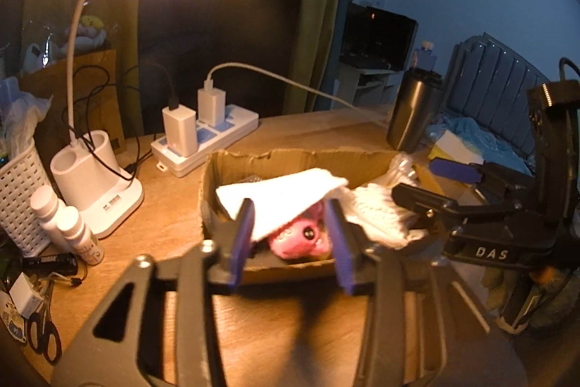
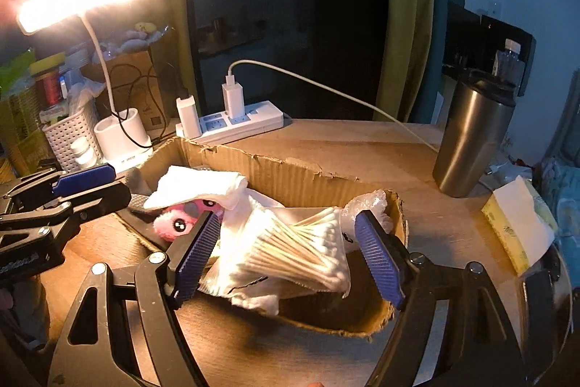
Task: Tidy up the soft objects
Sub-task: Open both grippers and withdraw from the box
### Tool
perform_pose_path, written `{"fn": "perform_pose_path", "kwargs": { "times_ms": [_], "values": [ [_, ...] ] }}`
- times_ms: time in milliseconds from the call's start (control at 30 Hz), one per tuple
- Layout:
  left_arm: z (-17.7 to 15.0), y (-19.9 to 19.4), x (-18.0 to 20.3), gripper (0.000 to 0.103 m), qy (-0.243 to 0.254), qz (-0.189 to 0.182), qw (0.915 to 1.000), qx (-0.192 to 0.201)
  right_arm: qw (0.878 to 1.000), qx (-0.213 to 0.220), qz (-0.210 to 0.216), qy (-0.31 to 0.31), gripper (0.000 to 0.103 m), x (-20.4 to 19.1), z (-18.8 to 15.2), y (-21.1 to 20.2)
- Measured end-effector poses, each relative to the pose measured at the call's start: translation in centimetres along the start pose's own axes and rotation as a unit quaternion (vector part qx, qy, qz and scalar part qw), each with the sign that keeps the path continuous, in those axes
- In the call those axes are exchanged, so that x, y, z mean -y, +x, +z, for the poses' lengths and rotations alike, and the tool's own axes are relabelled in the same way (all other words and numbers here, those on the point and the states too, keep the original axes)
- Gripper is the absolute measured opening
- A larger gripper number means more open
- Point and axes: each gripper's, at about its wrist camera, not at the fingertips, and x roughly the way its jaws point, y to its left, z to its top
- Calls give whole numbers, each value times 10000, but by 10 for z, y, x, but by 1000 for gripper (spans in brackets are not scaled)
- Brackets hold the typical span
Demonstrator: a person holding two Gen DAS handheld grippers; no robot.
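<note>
A torn cardboard box (image 1: 290, 156) (image 2: 290, 176) stands on the wooden desk. Inside, a folded white cloth (image 1: 286, 198) (image 2: 203, 185) drapes over a pink plush toy with black eyes (image 1: 301, 238) (image 2: 174, 222). A clear bag of cotton swabs (image 2: 290, 252) (image 1: 377, 213) lies at the box's right end. My left gripper (image 1: 293, 245) (image 2: 94, 191) is open at the box's near wall; the cloth's edge and the plush sit between its blue pads, unpressed. My right gripper (image 2: 288, 254) (image 1: 435, 187) stands wide open around the swab bag without squeezing it.
A lit desk lamp's white base (image 1: 98, 184) and a power strip (image 1: 206, 140) with chargers sit behind the box. A steel tumbler (image 2: 471, 140) and a tissue pack (image 2: 518, 231) stand to the right. A white basket (image 1: 18, 198), small bottles (image 1: 72, 231) and scissors (image 1: 41, 332) crowd the left.
</note>
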Motion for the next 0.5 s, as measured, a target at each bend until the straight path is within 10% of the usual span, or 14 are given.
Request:
{"fn": "perform_pose_path", "kwargs": {
  "times_ms": [500],
  "values": [
    [0, -50, 23, 53, 138, -26, 9988, 463, 9994, 307, -166, -18, 80, -4, -5, -52]
  ]
}}
